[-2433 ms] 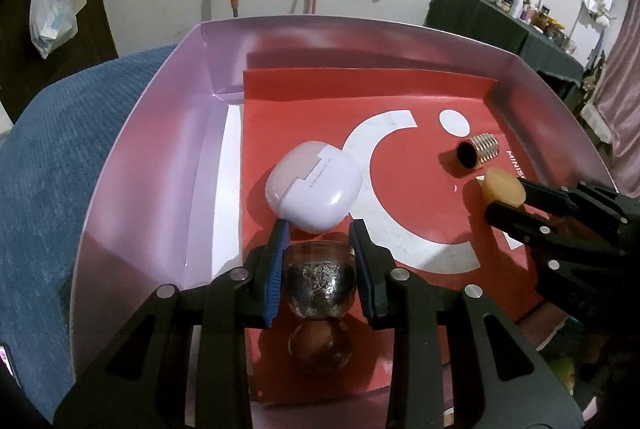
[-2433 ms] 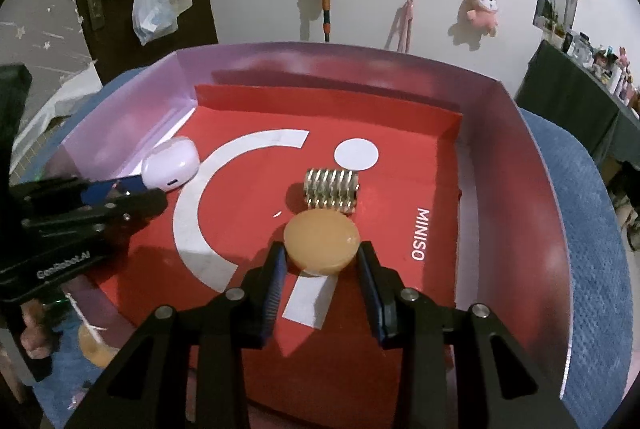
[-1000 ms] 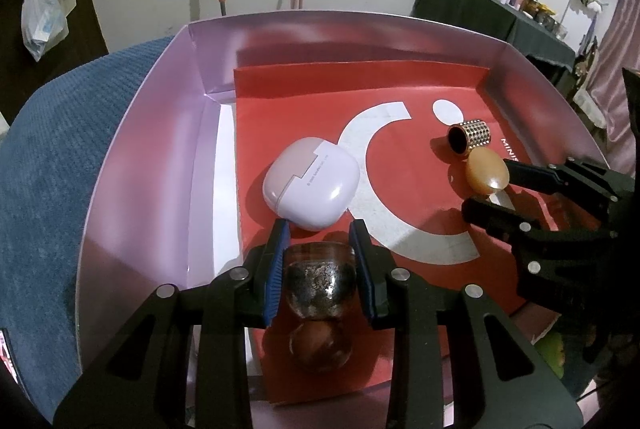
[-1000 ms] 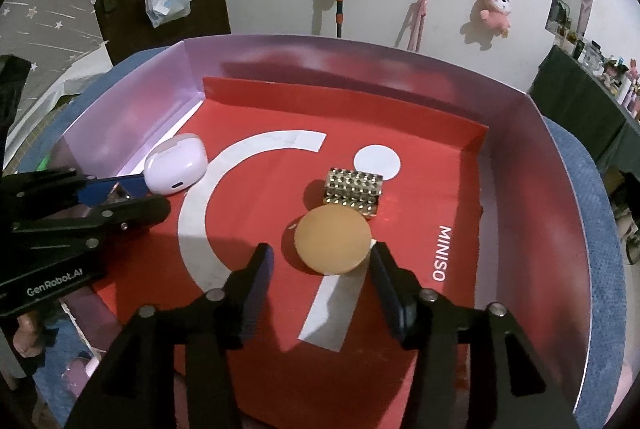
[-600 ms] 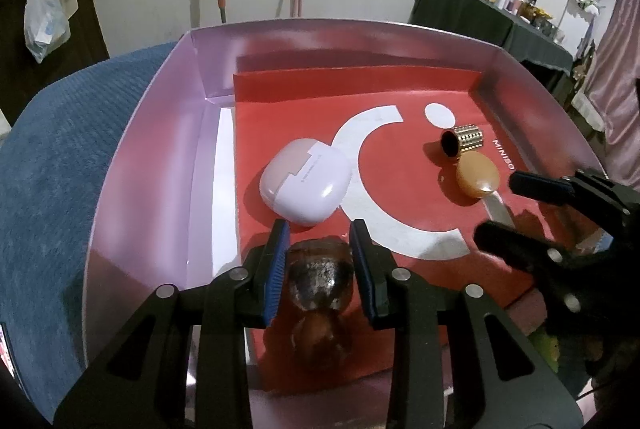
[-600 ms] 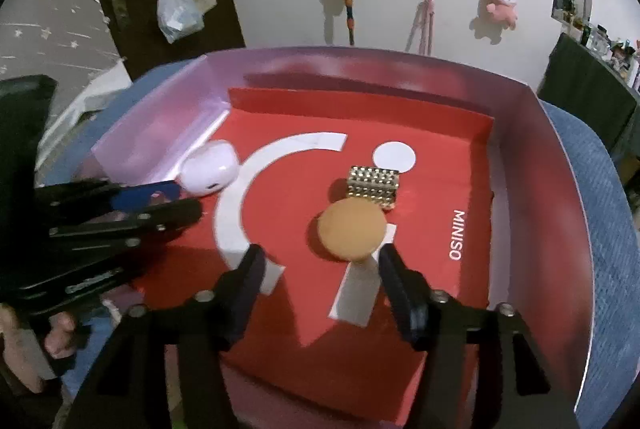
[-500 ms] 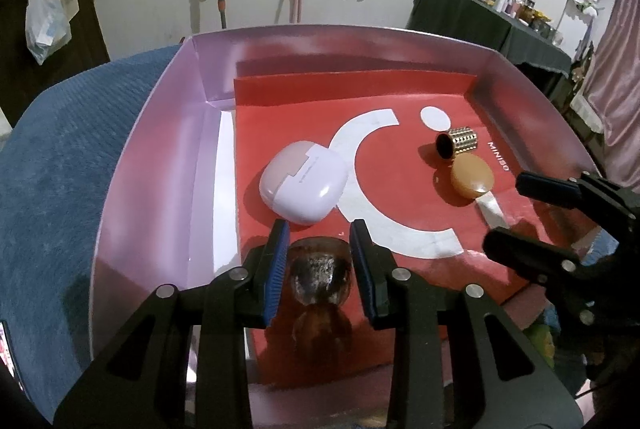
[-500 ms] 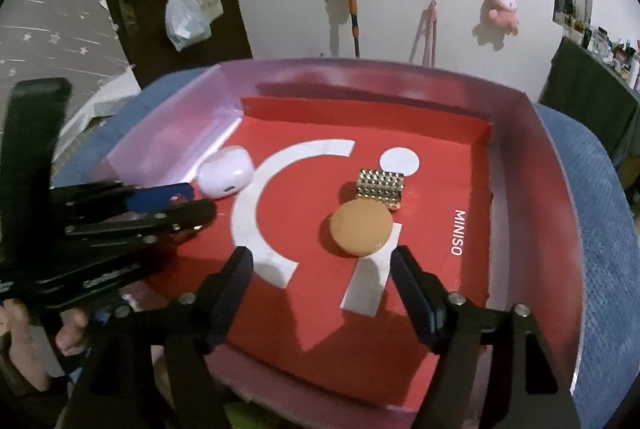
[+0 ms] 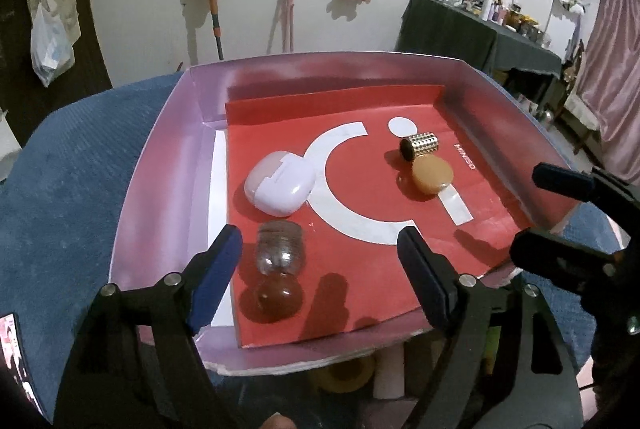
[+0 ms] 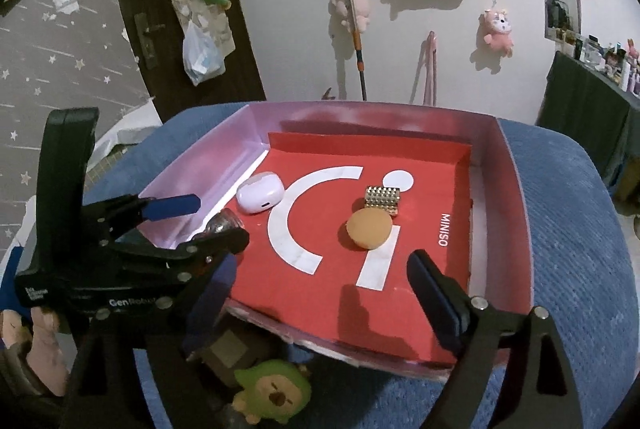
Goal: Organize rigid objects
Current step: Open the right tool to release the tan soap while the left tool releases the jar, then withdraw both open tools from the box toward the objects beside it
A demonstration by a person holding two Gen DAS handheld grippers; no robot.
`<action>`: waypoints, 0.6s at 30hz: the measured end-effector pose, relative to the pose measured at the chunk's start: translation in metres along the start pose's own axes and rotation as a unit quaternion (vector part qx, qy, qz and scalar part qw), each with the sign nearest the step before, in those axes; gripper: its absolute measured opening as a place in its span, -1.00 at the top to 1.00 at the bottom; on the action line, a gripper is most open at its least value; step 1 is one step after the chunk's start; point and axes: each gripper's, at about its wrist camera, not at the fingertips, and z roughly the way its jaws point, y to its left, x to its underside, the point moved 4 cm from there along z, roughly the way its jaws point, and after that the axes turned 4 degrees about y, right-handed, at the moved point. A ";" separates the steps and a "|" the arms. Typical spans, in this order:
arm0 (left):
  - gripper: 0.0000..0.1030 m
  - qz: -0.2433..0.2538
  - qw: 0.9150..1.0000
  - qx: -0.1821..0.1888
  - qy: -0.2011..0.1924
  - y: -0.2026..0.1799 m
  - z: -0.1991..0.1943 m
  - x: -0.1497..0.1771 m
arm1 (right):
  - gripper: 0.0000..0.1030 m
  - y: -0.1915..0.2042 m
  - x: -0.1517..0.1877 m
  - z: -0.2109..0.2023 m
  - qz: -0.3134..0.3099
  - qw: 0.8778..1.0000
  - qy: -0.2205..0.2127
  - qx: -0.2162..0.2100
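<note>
Left gripper (image 9: 318,269) opening, bottle (image 9: 279,271) lying loose by the tray's (image 9: 160,165) near-left corner. Right gripper (image 10: 320,293) opening too, pinching nothing, disc (image 10: 368,229) mid-tray.

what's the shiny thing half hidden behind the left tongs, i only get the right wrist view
observer: a small clear bottle with a round brown cap, lying on its side on the red liner.
operator: do the left tongs have it
observer: no, the left tongs are opening; the bottle lies between the fingers, touching neither.
operator: which way does the cap point
observer: toward the near edge of the tray; the bottle's base points at the lilac earbud case.
</note>
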 end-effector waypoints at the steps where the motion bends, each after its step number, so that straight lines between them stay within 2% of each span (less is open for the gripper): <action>1: -0.55 0.000 1.000 0.002 -0.001 -0.001 -0.002 0.001 | -0.77 0.000 0.001 -0.003 0.001 1.000 -0.002 -0.001; 5: -0.59 0.001 1.000 0.001 -0.007 -0.005 -0.007 0.003 | -0.89 0.000 0.004 -0.013 0.002 1.000 -0.011 -0.001; 7: -0.84 0.000 1.000 0.003 -0.012 -0.007 -0.011 0.005 | -0.96 0.001 0.006 -0.017 0.001 1.000 -0.016 -0.001; 8: -0.90 -0.002 1.000 0.005 -0.014 -0.008 -0.012 0.007 | -1.00 0.001 0.007 -0.019 0.001 1.000 -0.018 -0.001; 18: -0.91 -0.008 1.000 0.006 -0.026 -0.011 -0.028 0.022 | -1.00 0.006 0.018 -0.031 0.007 1.000 -0.028 -0.008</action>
